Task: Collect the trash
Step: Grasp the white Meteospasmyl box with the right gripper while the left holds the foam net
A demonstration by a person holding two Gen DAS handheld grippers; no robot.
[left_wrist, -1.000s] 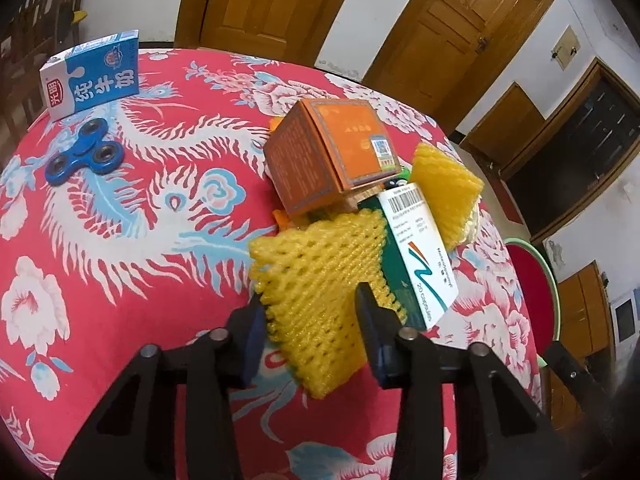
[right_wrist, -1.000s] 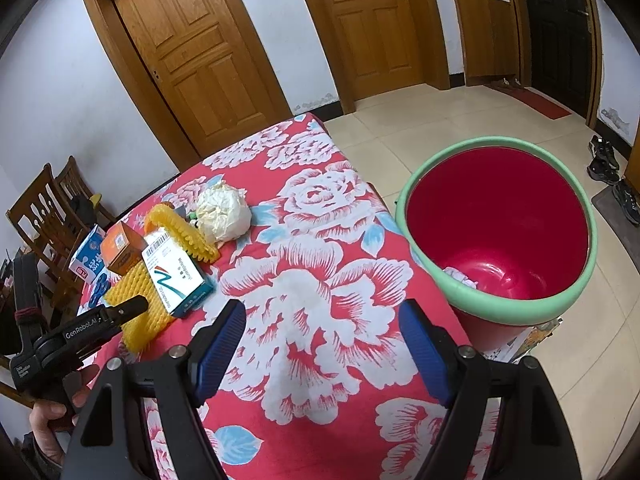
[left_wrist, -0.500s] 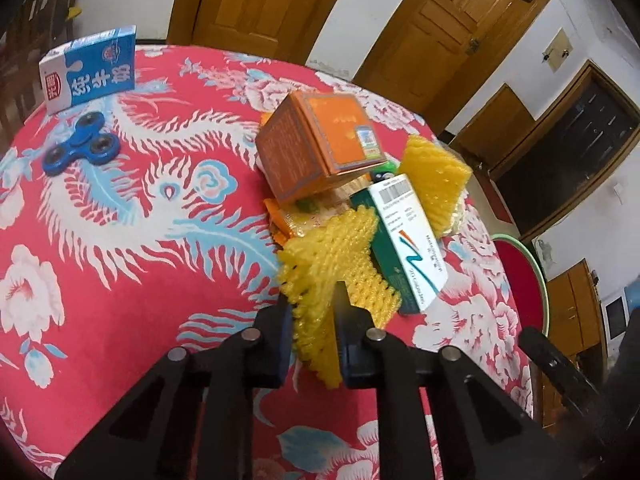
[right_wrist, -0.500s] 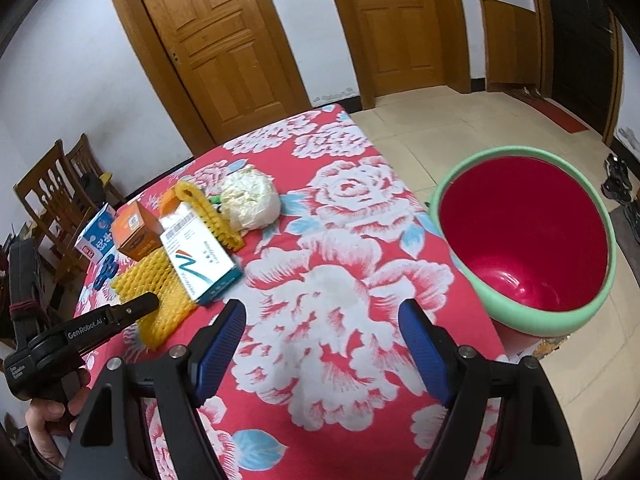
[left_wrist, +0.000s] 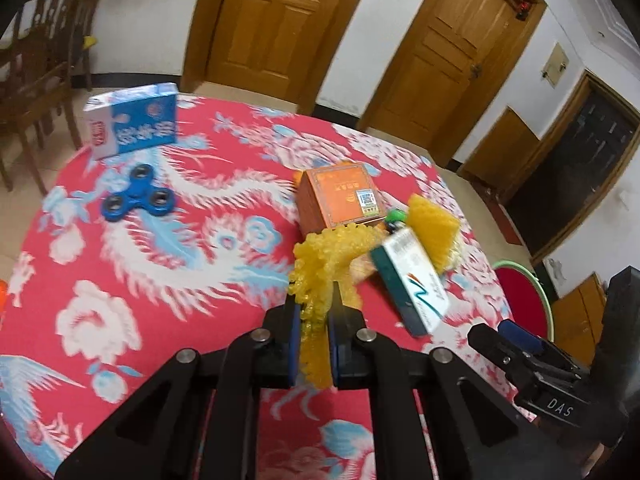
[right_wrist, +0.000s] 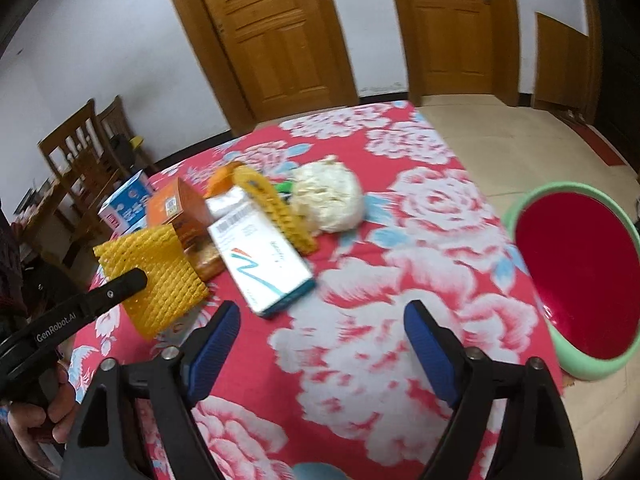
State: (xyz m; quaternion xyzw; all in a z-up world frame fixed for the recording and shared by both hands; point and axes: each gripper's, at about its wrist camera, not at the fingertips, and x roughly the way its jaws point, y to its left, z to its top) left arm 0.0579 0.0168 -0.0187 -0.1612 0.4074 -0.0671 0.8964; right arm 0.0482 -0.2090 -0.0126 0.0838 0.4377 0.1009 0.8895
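Pinching the yellow foam net (left_wrist: 320,276), the left claw (left_wrist: 313,350) has its jaws pressed onto it above the worktop (left_wrist: 168,264). Beside it, the right claw (right_wrist: 322,350) hangs empty, jaws spreading. Beyond lie a white box (right_wrist: 260,256) and an orange box (left_wrist: 340,200); the red basin (right_wrist: 576,276) sits off the worktop's edge.

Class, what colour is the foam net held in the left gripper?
Yellow foam net; clearest in the left wrist view.

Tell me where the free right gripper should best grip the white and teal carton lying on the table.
Probably across the white and teal carton at its near end, coming from above: it lies flat and long, its narrow width fits the opening, empty right gripper, and that end is clear of the yellow foam net and the orange box.
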